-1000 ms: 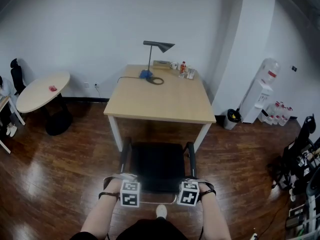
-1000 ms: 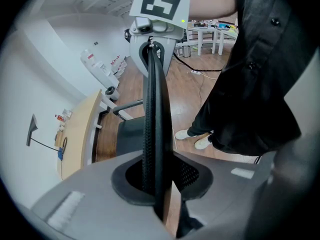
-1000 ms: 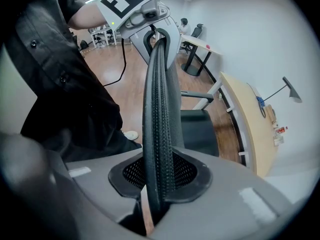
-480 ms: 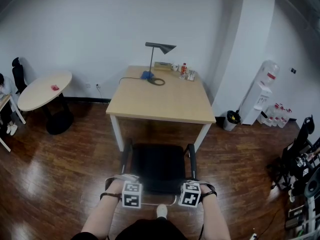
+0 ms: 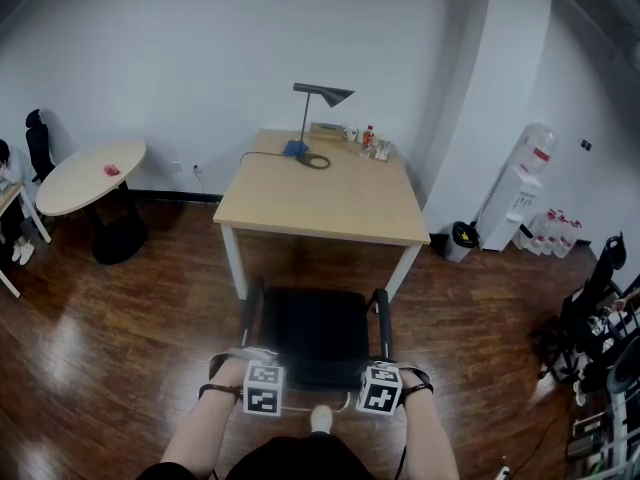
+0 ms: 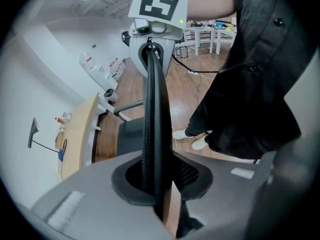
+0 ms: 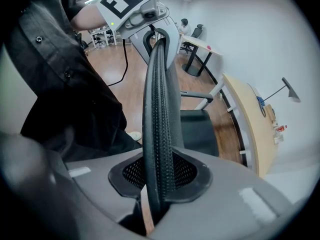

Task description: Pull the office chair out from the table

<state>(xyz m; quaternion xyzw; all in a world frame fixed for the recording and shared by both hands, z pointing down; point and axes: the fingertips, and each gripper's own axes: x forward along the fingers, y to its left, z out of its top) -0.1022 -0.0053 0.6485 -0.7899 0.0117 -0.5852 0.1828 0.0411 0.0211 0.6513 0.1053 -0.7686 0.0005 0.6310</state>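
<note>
Behind office chair (image 5: 318, 333) | left tongs (image 6: 156, 183) narrowly parted, pinching its backrest (image 6: 153, 104) | right tongs (image 7: 157, 184) pinching backrest likewise

Office chair (image 5: 318, 333) base hidden, tabletop items (image 5: 368, 142) indistinct

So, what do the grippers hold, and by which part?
Both clamp the office chair by the top edge of its backrest: the left gripper leftward, the right gripper rightward.

Wooden table (image 5: 330, 203) with a desk lamp (image 5: 325, 93) (cable loop (image 5: 316, 161) beside it) and small bottles (image 5: 370, 140)
</note>
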